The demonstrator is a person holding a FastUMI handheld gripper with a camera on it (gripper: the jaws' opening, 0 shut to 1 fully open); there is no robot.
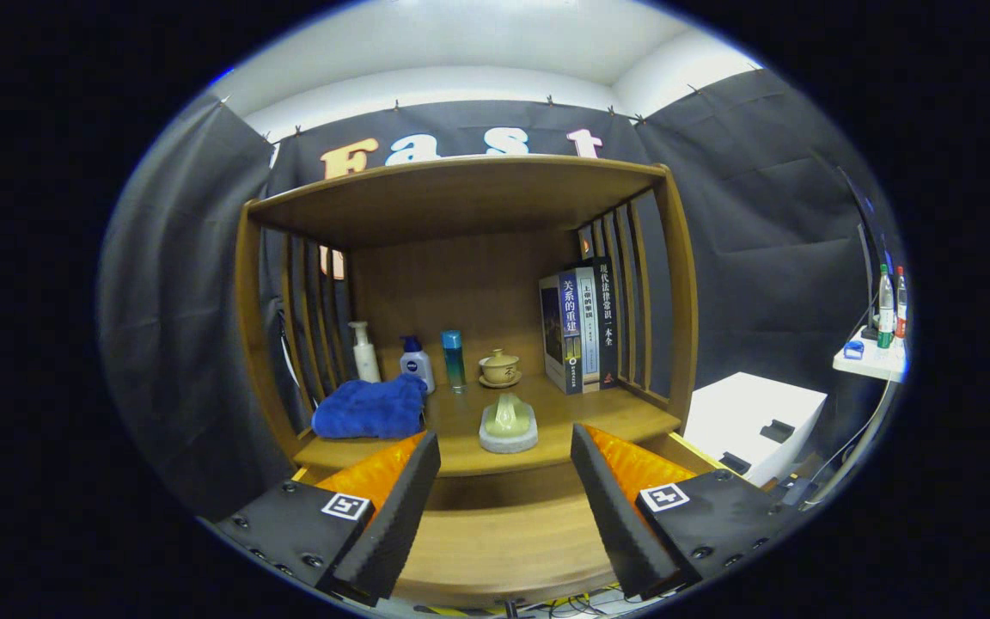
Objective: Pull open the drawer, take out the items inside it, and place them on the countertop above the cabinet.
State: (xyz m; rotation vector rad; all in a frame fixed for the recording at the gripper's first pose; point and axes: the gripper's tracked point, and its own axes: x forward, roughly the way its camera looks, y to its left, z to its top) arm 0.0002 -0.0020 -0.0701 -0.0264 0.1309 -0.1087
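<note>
I have the gripper (505,507) spread wide with nothing between its fingers, facing the wooden cabinet (680,301) head-on. The landmark I steer by is the grey stone stand with a pale green figure (509,425), sitting at the front of the countertop (598,413), straight ahead of the gap between the fingers.

Left of that stand lies a folded blue towel (370,409). Behind the towel stand a white pump bottle (364,351) and a white lotion bottle with a blue cap (416,363). Behind the stand are a teal tumbler (454,360) and a small lidded tea bowl on a saucer (499,368). To its right, a row of upright books (581,327) leans against the cabinet's slatted side.

The drawer (504,537) I judge to be the wooden front below the stand, under the countertop's edge, between my fingers. It looks closed. I cannot make out a handle or a lip, and I cannot see what is inside.

So the step in hand is the pull. I would drop lower and find the grip point first, then close squarely on it and draw straight back, level, so the drawer does not bind. For placing later, the bare patch of countertop between the stand and the books looks like the safest spot.
</note>
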